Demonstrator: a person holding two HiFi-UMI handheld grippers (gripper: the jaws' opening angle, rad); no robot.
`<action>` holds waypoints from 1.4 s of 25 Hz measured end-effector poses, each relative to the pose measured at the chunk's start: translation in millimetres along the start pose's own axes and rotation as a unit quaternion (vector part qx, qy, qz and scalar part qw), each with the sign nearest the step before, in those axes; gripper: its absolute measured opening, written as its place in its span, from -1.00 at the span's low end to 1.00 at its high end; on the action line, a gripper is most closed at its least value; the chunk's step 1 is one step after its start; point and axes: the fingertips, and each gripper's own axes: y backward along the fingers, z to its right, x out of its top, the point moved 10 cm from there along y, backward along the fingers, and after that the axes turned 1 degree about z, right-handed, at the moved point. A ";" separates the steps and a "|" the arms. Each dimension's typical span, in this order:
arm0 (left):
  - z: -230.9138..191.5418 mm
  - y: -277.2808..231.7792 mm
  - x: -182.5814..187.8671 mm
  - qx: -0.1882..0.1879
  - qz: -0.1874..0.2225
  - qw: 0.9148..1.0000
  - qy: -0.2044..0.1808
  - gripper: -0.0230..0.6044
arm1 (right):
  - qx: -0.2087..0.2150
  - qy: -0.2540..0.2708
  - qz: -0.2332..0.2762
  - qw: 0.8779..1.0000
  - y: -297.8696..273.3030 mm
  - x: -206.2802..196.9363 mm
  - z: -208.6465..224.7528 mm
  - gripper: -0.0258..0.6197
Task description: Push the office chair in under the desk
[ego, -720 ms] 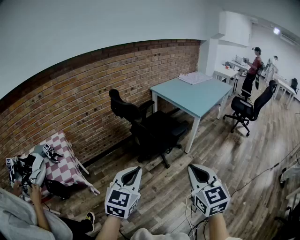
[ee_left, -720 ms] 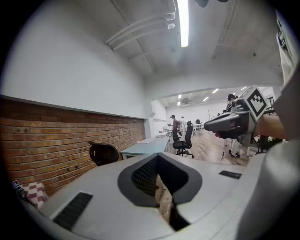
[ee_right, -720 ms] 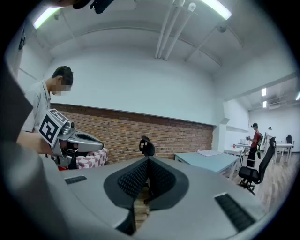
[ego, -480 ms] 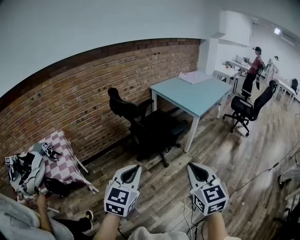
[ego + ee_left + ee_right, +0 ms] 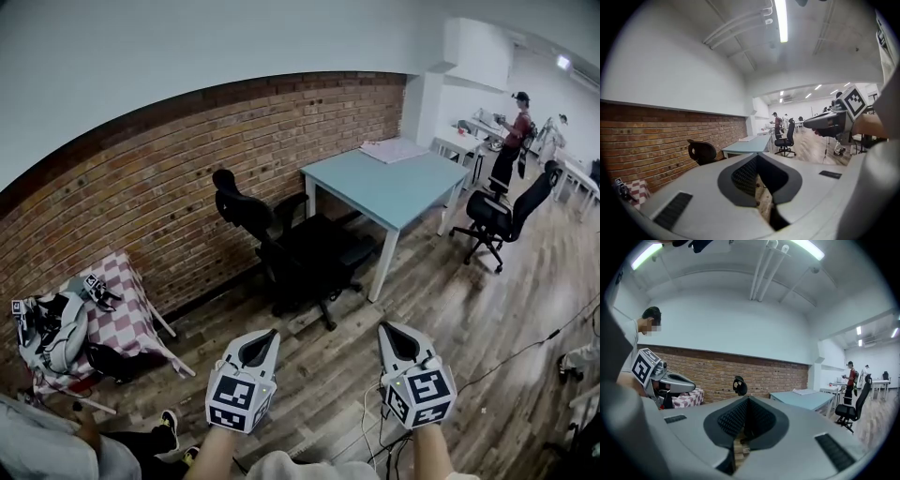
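A black office chair (image 5: 305, 258) stands on the wood floor beside the brick wall, its seat just outside the left end of the light blue desk (image 5: 389, 187) and its backrest (image 5: 239, 211) turned away from the desk. My left gripper (image 5: 262, 341) and my right gripper (image 5: 395, 336) hover side by side in front of me, well short of the chair. Both are shut and hold nothing. The chair's backrest (image 5: 702, 151) and the desk (image 5: 746, 146) show past the jaws in the left gripper view. In the right gripper view the backrest (image 5: 738, 386) and the desk (image 5: 804, 398) show too.
A second black office chair (image 5: 497, 214) stands right of the desk, with white desks and a standing person (image 5: 514, 131) behind it. A checkered cloth stand (image 5: 127, 319) with a bag sits at the left wall. Cables (image 5: 375, 427) lie on the floor near my feet.
Both grippers keep nearly the same place and stay shut. The view has shifted slightly. The seated person's arm at the lower left has dropped lower in the picture.
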 end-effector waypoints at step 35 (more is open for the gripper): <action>-98.7 -176.4 -16.0 0.024 -0.016 0.999 0.020 -0.86 | -0.009 0.002 -0.025 1.000 -170.8 -11.5 93.5 -0.89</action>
